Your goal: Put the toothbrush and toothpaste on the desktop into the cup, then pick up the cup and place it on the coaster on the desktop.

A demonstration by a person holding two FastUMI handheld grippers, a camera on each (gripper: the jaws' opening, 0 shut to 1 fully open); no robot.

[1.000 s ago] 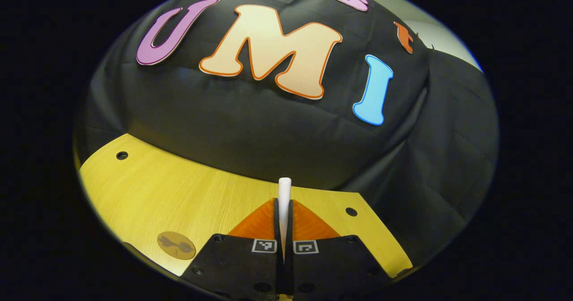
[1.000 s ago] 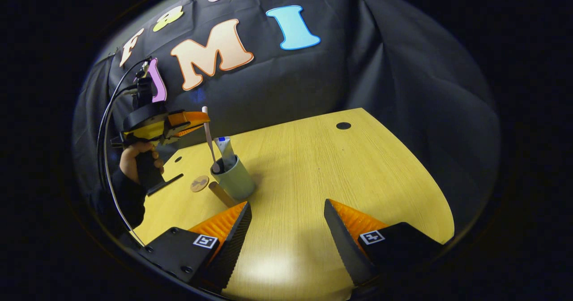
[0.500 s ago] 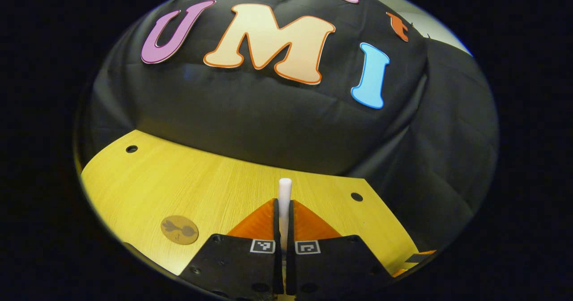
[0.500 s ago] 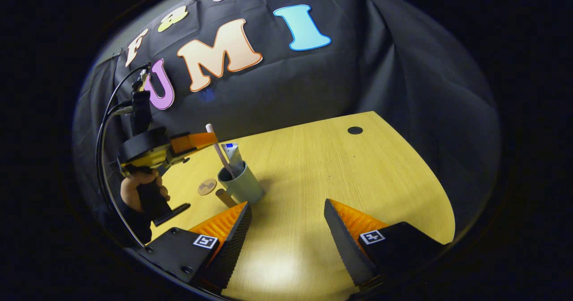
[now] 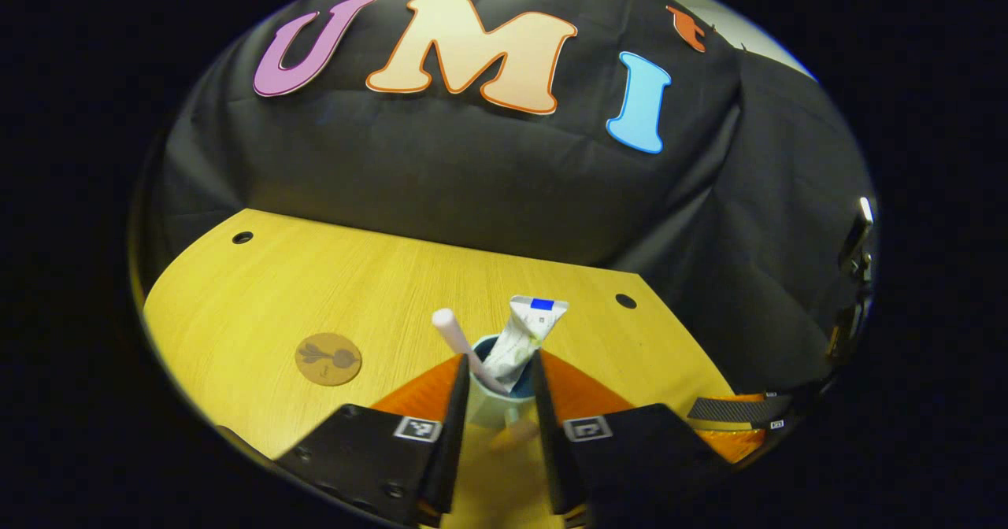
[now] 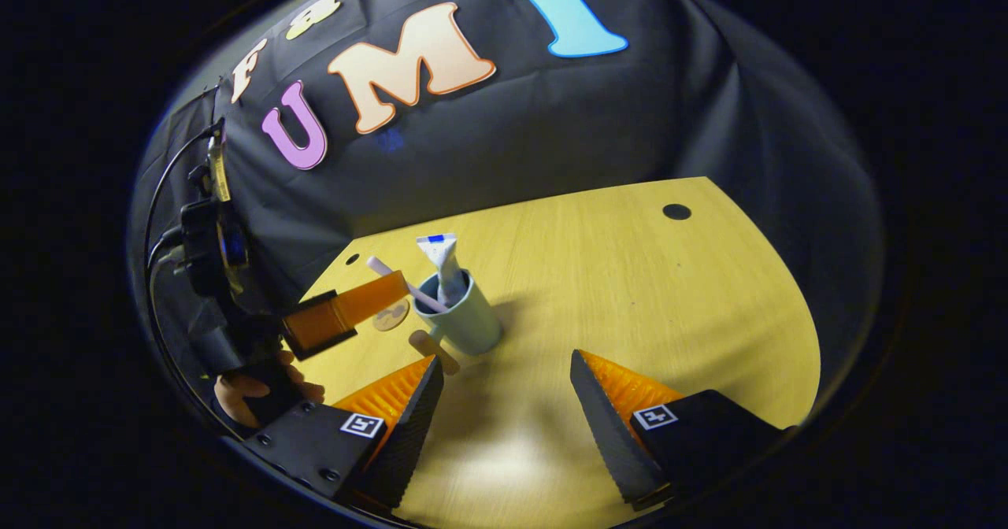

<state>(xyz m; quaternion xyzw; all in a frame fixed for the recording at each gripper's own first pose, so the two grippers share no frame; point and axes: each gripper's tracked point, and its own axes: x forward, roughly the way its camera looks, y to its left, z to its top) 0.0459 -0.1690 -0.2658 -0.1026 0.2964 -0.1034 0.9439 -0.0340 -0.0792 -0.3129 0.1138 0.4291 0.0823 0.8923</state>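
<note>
A pale green cup (image 6: 466, 323) with a short wooden handle (image 6: 433, 350) stands on the yellow desktop (image 6: 630, 277). A white toothbrush (image 6: 394, 277) and a white toothpaste tube (image 6: 443, 260) stand in it, leaning. In the left gripper view the cup (image 5: 492, 409), toothbrush (image 5: 457, 336) and tube (image 5: 524, 332) appear between the fingers of my open left gripper (image 5: 498, 365). The right gripper view has that gripper (image 6: 346, 316) just left of the cup, apart from the toothbrush. The round brown coaster (image 5: 328, 359) lies left of the cup. My right gripper (image 6: 504, 411) is open and empty, in front of the cup.
Black cloth walls close the desk at the back and the right. Small dark holes (image 5: 626, 301) mark the desktop near its corners. A hand (image 6: 252, 391) holds the left gripper at the desk's left edge. The right gripper's finger (image 5: 732, 415) sits at the lower right.
My left gripper has opened and let go of the toothbrush, which now leans in the cup. It has tilted down, bringing the cup into its view. The right gripper stays open.
</note>
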